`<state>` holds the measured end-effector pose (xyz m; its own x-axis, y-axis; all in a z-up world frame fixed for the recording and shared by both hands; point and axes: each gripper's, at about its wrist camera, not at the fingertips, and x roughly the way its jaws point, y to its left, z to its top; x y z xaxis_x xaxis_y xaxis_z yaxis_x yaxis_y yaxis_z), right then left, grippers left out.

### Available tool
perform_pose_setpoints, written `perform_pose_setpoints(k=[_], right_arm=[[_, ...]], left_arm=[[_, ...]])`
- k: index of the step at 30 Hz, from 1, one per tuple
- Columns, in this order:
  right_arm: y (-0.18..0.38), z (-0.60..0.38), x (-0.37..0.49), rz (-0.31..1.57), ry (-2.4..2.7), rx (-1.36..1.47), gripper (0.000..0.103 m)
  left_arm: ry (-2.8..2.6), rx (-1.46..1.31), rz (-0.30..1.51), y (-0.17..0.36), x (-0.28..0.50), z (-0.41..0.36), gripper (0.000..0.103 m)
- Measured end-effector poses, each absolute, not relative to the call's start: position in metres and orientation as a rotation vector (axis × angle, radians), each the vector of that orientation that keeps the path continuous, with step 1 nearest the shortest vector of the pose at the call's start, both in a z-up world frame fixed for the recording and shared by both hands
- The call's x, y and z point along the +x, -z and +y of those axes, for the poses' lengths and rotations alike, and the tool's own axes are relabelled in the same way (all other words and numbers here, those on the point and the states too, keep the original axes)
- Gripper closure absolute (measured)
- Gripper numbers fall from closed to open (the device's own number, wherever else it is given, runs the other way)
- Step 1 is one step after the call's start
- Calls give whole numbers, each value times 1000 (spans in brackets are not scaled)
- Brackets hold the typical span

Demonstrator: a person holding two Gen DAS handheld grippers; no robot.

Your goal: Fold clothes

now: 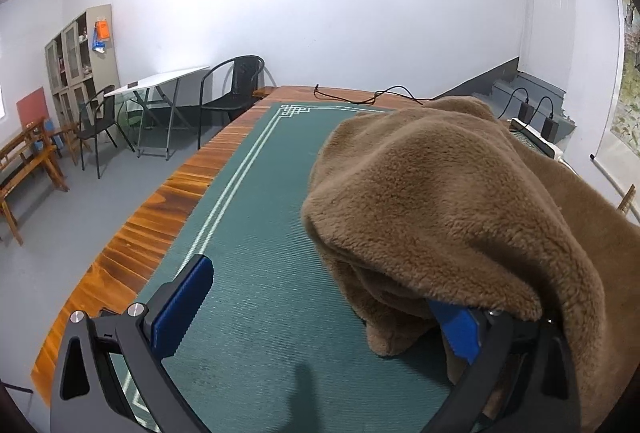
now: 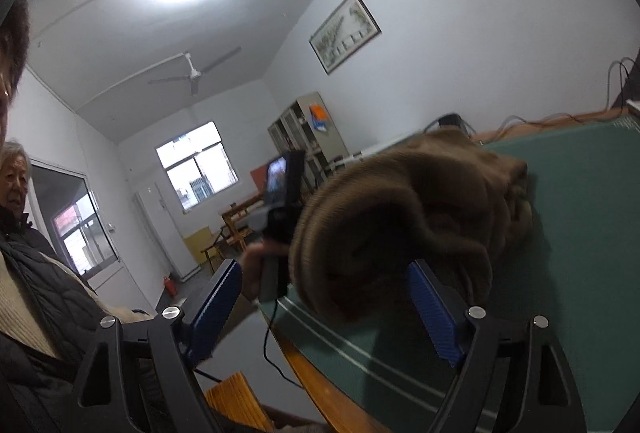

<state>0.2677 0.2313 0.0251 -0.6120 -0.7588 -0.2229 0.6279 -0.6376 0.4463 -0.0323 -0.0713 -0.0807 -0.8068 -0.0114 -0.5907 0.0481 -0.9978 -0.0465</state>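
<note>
A brown fleece garment (image 1: 448,201) is bunched on the right half of the green mat (image 1: 256,233). My left gripper (image 1: 320,293) is open, its jaws wide apart. The left blue pad (image 1: 182,309) is bare, and the right pad (image 1: 460,333) sits under a fold of fleece draped over it. In the right wrist view the same garment (image 2: 404,217) looks blurred, lifted near the mat's (image 2: 580,233) edge. My right gripper (image 2: 322,273) is open, and the cloth hangs over its right pad (image 2: 434,317). A hand (image 2: 256,265) holds the other device's handle behind the garment.
The mat lies on a wooden table (image 1: 140,233). A power strip with adapters (image 1: 536,137) and cables (image 1: 360,97) lie at the far edge. Black chairs (image 1: 236,93), a folding table (image 1: 160,85) and a bench (image 1: 24,161) stand beyond. A person (image 2: 24,273) is close at left.
</note>
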Motion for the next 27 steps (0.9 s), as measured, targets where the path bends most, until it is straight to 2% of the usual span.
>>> perform_pose_setpoints(k=[6, 13, 16, 22, 27], right_arm=[[-13, 234, 250, -553, 2188, 527, 17], [-14, 219, 217, -572, 2168, 533, 17], [-14, 216, 207, -525, 2262, 568, 17], [-6, 212, 174, -209, 2682, 858, 17], [2, 218, 126, -236, 2601, 988, 17]], left_arm=[[2945, 958, 123, 80, -21, -88, 0], [2942, 959, 150, 81, -2, -104, 0], [2949, 964, 154, 82, 7, -109, 0], [3017, 1015, 100, 90, 32, -93, 0], [3056, 1024, 59, 87, 53, -79, 0]])
